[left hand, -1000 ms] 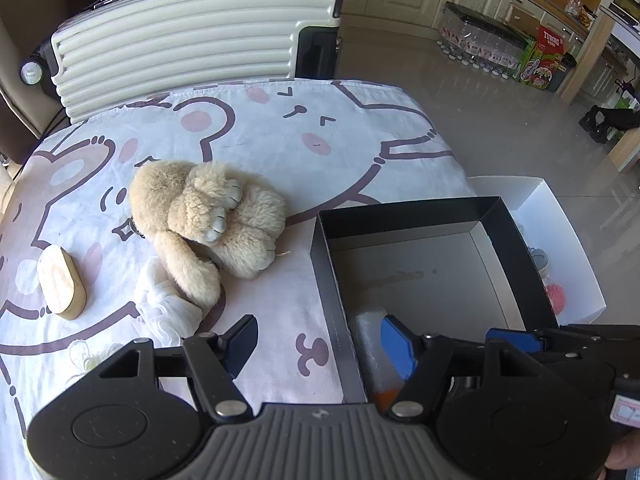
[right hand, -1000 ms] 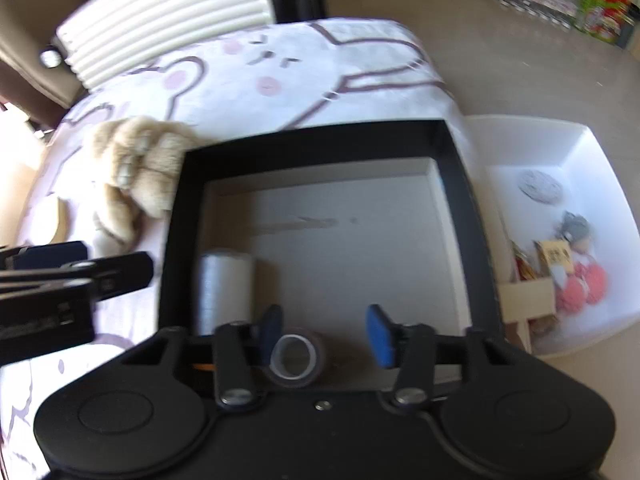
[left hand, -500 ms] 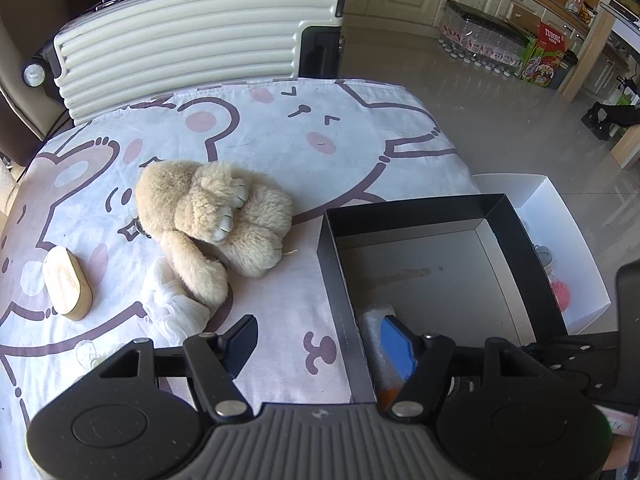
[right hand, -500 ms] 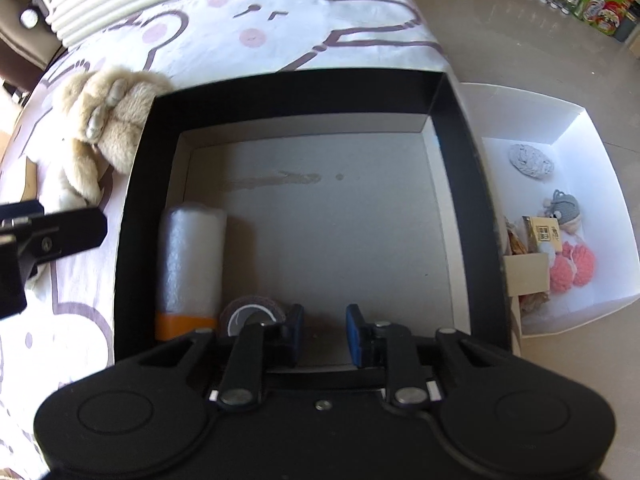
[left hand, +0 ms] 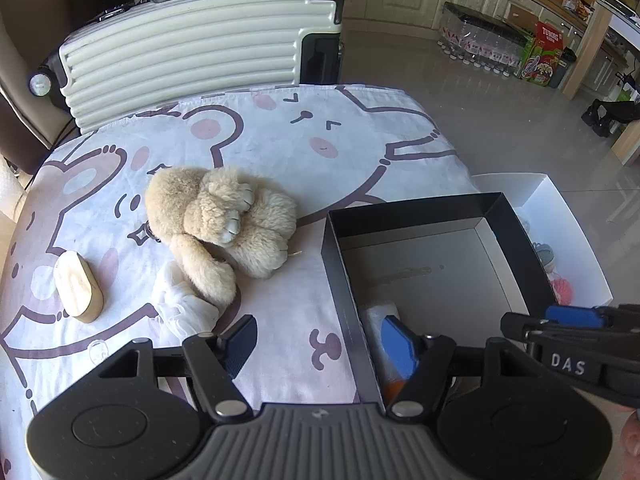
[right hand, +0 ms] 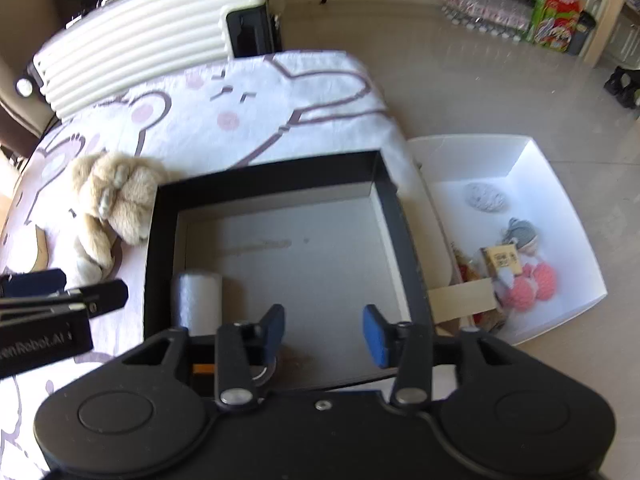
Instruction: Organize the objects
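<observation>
Now reopened after closing moments ago, the right gripper (right hand: 323,331) hangs empty above the black box (right hand: 404,232), the left gripper (left hand: 318,342) likewise spread empty.

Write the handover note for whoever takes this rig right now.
Left gripper: open, empty, above the black box's left wall.
Right gripper: open, empty, over the box's near edge.
In the box: wrapped roll and tape ring, near-left corner.
On the bed: plush bear, white cloth, wooden block.
Left to do: box those three.
</observation>
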Demonstrator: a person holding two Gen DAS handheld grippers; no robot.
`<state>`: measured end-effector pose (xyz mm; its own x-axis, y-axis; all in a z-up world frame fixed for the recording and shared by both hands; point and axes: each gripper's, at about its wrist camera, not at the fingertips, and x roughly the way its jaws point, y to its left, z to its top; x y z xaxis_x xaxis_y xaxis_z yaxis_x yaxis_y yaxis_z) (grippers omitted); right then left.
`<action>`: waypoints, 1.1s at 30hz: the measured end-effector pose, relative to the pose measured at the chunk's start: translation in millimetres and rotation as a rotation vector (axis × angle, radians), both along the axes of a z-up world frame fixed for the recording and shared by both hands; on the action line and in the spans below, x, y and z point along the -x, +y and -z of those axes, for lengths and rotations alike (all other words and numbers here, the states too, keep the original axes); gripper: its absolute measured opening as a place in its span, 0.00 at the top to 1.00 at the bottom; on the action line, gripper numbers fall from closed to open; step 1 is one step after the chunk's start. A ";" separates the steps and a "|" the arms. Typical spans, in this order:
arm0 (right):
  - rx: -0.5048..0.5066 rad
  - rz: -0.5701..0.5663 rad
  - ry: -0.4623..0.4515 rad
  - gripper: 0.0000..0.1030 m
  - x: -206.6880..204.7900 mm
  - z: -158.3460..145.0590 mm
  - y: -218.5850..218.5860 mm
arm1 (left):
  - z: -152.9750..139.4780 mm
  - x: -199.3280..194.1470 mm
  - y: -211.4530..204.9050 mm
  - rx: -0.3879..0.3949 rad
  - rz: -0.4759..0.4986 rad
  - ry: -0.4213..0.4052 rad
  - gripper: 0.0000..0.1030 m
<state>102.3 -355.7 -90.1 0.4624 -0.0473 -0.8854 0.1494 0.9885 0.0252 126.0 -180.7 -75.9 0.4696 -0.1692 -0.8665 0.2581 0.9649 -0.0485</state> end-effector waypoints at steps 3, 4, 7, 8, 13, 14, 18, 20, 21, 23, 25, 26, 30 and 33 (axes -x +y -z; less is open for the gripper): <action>0.009 0.012 -0.022 0.47 6.2 -9.8 -1.5 | -3.2 3.5 1.8 -0.009 -0.002 -0.009 0.30; 0.012 0.016 -0.027 0.44 8.0 -12.3 -1.4 | -4.4 4.6 2.6 -0.009 -0.003 -0.011 0.29; 0.026 0.023 -0.042 0.38 14.1 -18.5 -0.3 | -8.2 8.0 4.4 -0.010 -0.004 -0.017 0.24; 0.031 0.027 -0.047 0.37 16.1 -20.5 -0.4 | -9.6 9.5 4.6 -0.012 -0.004 -0.019 0.23; 0.045 0.047 -0.069 0.30 28.4 -29.7 -4.1 | -16.3 17.5 6.4 -0.010 -0.005 -0.030 0.14; 0.047 0.054 -0.072 0.29 30.7 -31.2 -5.0 | -17.3 19.1 6.8 -0.012 -0.007 -0.032 0.13; 0.058 0.064 -0.078 0.24 41.1 -35.3 -5.3 | -20.1 25.2 8.2 -0.027 -0.005 -0.032 0.07; 0.064 0.062 -0.074 0.23 46.0 -35.5 -4.4 | -20.9 28.0 9.2 -0.035 0.000 -0.029 0.05; 0.069 0.062 -0.071 0.21 48.2 -35.5 -3.9 | -21.3 29.8 9.8 -0.041 0.002 -0.028 0.05; 0.083 0.062 -0.064 0.19 51.4 -35.8 -3.0 | -22.4 32.3 11.3 -0.049 0.003 -0.025 0.04; 0.091 0.063 -0.065 0.17 54.5 -37.3 -2.7 | -23.7 34.5 12.4 -0.054 0.004 -0.022 0.01; 0.091 0.066 -0.068 0.16 56.3 -38.4 -3.0 | -24.2 35.6 12.8 -0.056 0.007 -0.019 0.00; 0.095 0.084 -0.075 0.07 62.7 -40.7 -3.9 | -24.0 39.6 13.2 -0.066 0.022 0.001 0.00; 0.095 0.091 -0.077 0.04 66.4 -42.1 -4.0 | -21.9 41.8 16.1 -0.056 0.029 0.035 0.00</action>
